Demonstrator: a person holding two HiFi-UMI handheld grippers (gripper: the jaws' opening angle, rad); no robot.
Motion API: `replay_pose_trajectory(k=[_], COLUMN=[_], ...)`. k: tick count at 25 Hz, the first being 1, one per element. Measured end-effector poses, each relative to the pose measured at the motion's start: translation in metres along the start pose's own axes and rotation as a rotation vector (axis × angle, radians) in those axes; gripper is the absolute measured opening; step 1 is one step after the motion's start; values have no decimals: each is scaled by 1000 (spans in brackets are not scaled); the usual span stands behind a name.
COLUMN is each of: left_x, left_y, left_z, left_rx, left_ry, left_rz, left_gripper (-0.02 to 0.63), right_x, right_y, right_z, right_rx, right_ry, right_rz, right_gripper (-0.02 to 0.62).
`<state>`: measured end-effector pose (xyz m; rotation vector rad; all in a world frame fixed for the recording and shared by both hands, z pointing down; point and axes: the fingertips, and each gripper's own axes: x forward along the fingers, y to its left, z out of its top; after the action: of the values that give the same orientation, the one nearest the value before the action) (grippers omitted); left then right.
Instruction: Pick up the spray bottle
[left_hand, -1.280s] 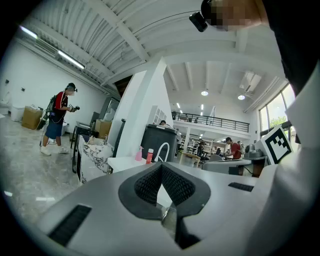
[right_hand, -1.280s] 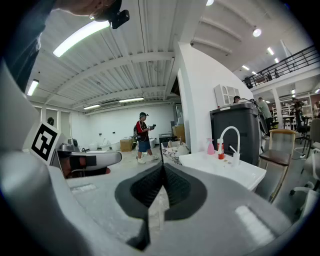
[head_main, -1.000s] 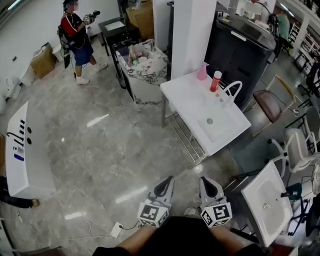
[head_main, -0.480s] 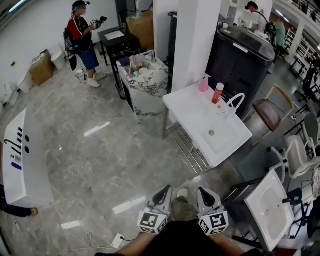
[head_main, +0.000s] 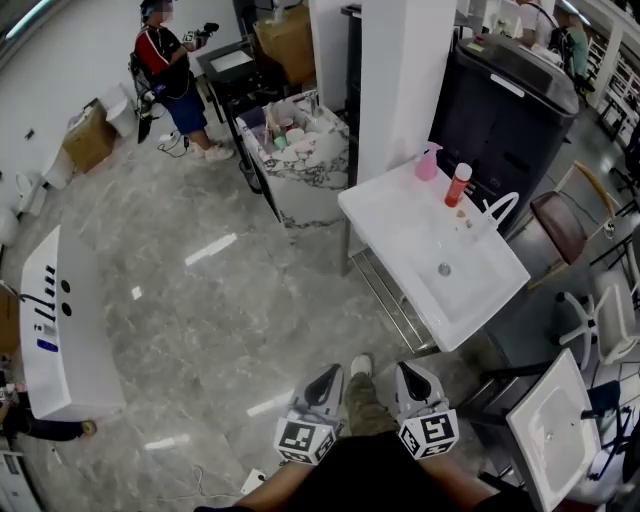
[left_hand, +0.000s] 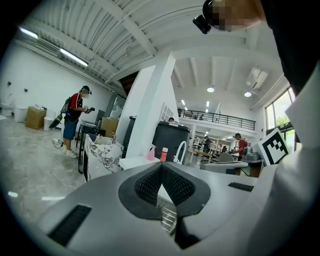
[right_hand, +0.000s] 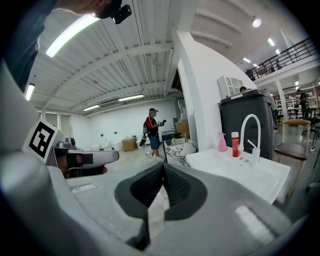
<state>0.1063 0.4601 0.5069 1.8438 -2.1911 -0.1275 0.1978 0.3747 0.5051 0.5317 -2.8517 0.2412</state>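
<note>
1. Spray bottle (head_main: 428, 162), pink, stands at the back corner of the white sink (head_main: 400, 215), well ahead of both hand-held grippers.
2. Left hand-held gripper (head_main: 328, 376) and right hand-held gripper (head_main: 414, 372) are both closed and empty.
3. Risk: jaws left closed on arrival would likely push the bottle over instead of gripping it.
4. Risk: a red bottle (head_main: 458, 185) just beside it on the sink could get knocked.
5. Compared with a second ago, the sink sits nearer the person, and a shoe (head_main: 360, 367) now shows between the grippers.

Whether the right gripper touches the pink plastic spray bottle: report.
Apart. Head view: right gripper at the bottom edge, pink plastic spray bottle far off on the white sink counter.
</note>
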Motion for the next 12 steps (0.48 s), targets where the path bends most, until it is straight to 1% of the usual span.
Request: replay_pose_trajectory(k=[5, 8, 12], left_x=[73, 124, 187], left_y=[44, 63, 84], left_z=[17, 33, 58], left_rx=[20, 56, 70], left_ry=[29, 26, 13], left_rz=[25, 28, 49], left_gripper=[15, 17, 15], right_x=[78, 120, 171], right_y=[-51, -86, -124], right_z=[27, 41, 57], right_rx=[41, 58, 61], right_ry=[-16, -23, -14], right_rz=[-11, -19, -5], right_gripper=[-2, -2, -2])
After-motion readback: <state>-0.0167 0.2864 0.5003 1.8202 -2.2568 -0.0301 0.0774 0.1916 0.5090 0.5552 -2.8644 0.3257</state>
